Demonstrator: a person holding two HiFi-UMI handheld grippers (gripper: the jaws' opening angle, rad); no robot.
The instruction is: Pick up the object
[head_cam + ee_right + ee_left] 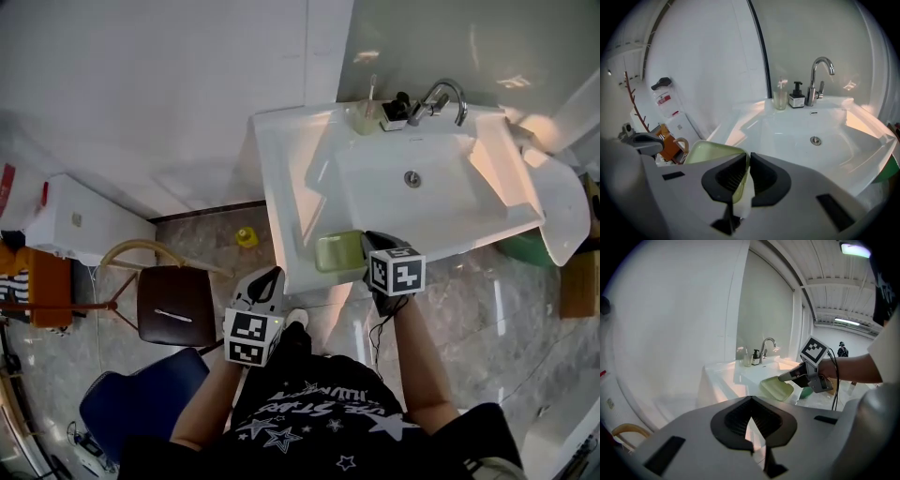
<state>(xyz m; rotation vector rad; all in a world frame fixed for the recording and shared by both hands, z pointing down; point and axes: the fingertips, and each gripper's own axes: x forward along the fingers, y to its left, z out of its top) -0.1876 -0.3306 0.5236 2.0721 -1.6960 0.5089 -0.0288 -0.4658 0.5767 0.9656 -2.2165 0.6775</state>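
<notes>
A pale green dish (337,251) rests at the front left corner of the white sink (281,187). My right gripper (368,244) comes in from its right side and is shut on the dish's rim. In the right gripper view the dish (712,152) edge runs between the two dark pads of that gripper (746,161). The left gripper view shows the dish (777,389) tilted, with the right gripper (786,377) pinching its edge. My left gripper (270,278) hangs below the sink's front edge, shut (751,399) and holding nothing.
A chrome faucet (441,98), a dark pump bottle (796,96) and a clear cup (780,98) stand at the sink's back. A brown stool (176,305) and a blue chair (131,398) are on the floor to the left. A green basin (525,248) sits under the sink's right end.
</notes>
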